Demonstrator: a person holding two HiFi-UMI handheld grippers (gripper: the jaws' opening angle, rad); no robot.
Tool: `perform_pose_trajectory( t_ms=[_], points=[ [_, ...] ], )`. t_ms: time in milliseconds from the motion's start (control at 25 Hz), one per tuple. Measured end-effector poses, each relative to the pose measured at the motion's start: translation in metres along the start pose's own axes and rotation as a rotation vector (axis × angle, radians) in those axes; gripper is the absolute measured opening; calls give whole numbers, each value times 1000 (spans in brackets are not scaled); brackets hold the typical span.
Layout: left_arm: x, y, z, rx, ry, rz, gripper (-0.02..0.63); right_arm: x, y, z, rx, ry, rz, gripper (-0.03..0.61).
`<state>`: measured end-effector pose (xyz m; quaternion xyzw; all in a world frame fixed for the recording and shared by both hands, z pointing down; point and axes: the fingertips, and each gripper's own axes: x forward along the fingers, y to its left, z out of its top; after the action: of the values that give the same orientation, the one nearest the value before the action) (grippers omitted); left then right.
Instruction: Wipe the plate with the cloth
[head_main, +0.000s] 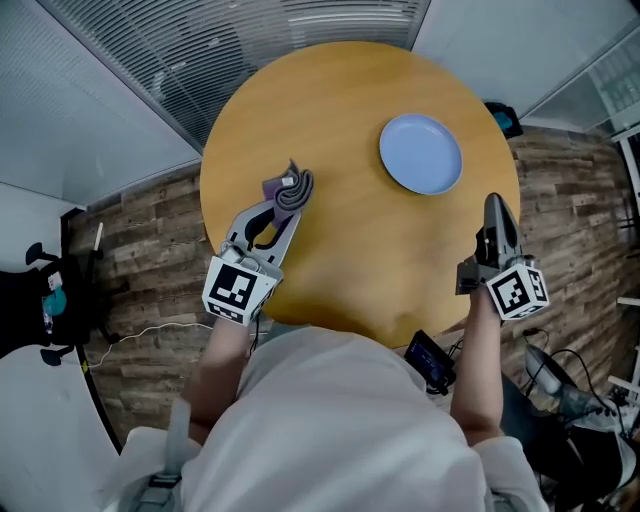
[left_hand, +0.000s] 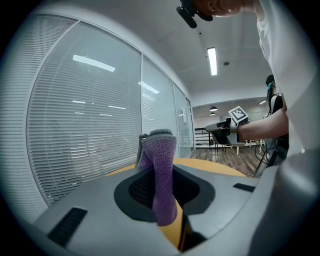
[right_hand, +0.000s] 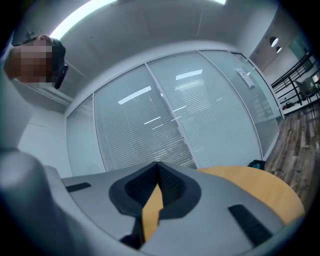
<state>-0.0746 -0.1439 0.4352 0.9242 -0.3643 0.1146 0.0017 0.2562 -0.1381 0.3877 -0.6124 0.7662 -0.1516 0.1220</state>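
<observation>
fingers (left_hand: 95, 200) of left gripper (left_hand: 161, 186) tight on cloth (left_hand: 161, 152), lower end hidden

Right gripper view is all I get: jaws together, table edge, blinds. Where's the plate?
Observer: The blue plate lies on the far part of the round table, ahead and to the left of the right hand-held gripper. Nothing lies on it.
Operator: Cloth on it yet?
Observer: No. The left hand-held gripper is shut on the purple and grey cloth, off to the plate's left, with bare tabletop between cloth and plate.
</observation>
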Motion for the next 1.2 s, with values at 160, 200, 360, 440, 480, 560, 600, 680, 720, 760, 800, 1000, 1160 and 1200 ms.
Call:
perform_pose_trajectory(
  t_ms=[160, 200, 360, 440, 480, 560, 600, 680, 720, 760, 800, 1000, 1160, 1200],
  points=[
    [-4, 4, 8, -18, -24, -9, 71, -11, 16, 11, 10, -42, 22, 20],
    [-6, 4, 9, -22, -27, -12, 71, -16, 20, 13, 2, -48, 17, 20],
    [-15, 5, 15, -37, -52, -20, 71, -32, 40, 25, -33, -101, 18, 20],
    [-21, 7, 17, -41, -64, -23, 71, -42, 49, 27, -16, -137, 22, 20],
    [-24, 8, 18, -43, -70, -25, 71, -48, 52, 27, -10, -148, 13, 20],
    [-28, 10, 20, -47, -82, -26, 71, -56, 59, 27, -30, -155, -21, 20],
    [-30, 11, 22, -48, -87, -27, 71, -59, 62, 27, -57, -151, -38, 20],
    [-32, 13, 24, -48, -94, -30, 71, -63, 69, 26, -124, -135, -54, 20],
    [-34, 15, 24, -48, -94, -31, 71, -65, 73, 24, -147, -125, -54, 20],
    [-35, 16, 23, -48, -92, -31, 71, -66, 76, 22, -161, -116, -51, 20],
    [-37, 17, 21, -50, -87, -30, 71, -68, 79, 20, -170, -108, -49, 20],
    [-48, 22, 14, -53, -72, -39, 71, -81, 92, 15, -233, -94, -79, 20],
    [-54, 26, 8, -50, -76, -48, 71, -94, 101, 10, -239, -122, -111, 20],
    [-55, 27, 8, -47, -80, -50, 71, -98, 104, 8, -249, -129, -117, 20]
  ],
)
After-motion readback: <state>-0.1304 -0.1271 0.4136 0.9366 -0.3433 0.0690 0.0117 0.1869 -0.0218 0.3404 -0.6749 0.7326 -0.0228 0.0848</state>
